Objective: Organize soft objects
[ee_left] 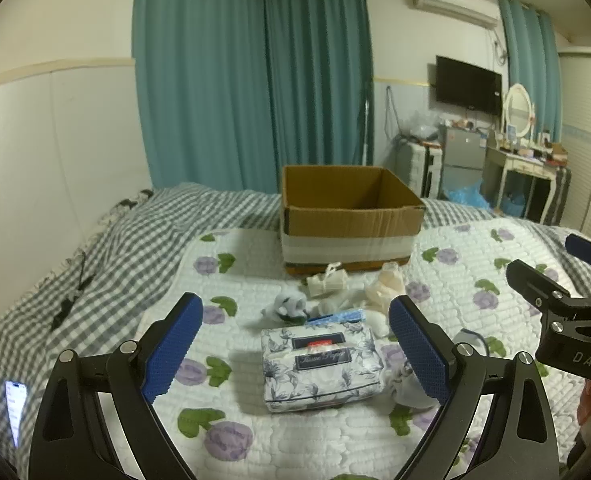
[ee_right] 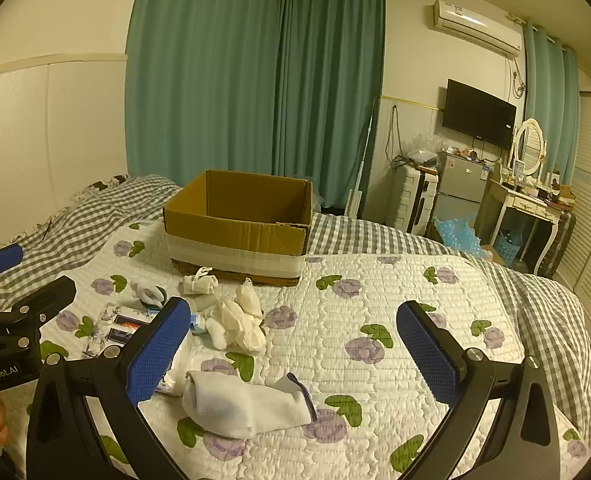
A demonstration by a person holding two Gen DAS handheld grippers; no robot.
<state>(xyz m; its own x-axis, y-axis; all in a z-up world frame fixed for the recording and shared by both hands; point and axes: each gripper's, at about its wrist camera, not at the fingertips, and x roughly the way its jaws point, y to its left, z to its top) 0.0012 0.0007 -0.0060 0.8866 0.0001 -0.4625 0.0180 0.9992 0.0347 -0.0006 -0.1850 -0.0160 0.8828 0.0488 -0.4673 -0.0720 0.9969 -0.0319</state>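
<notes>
An open cardboard box (ee_left: 351,216) (ee_right: 239,228) stands on the quilted bed. In front of it lie soft items: a floral tissue pack (ee_left: 321,368), a tied cream bundle (ee_left: 327,282) (ee_right: 200,282), cream socks (ee_left: 383,286) (ee_right: 241,316), a grey-white soft toy (ee_left: 289,306) (ee_right: 147,292). A white sock with a dark cuff (ee_right: 251,402) lies near my right gripper. My left gripper (ee_left: 295,352) is open, held above the tissue pack. My right gripper (ee_right: 295,352) is open and empty above the white sock.
A lit phone (ee_left: 15,404) lies on the checked blanket at the left. The wall runs along the bed's left side. Teal curtains hang behind the box. A fridge (ee_right: 459,196), suitcase and dressing table (ee_right: 523,208) stand at the right beyond the bed.
</notes>
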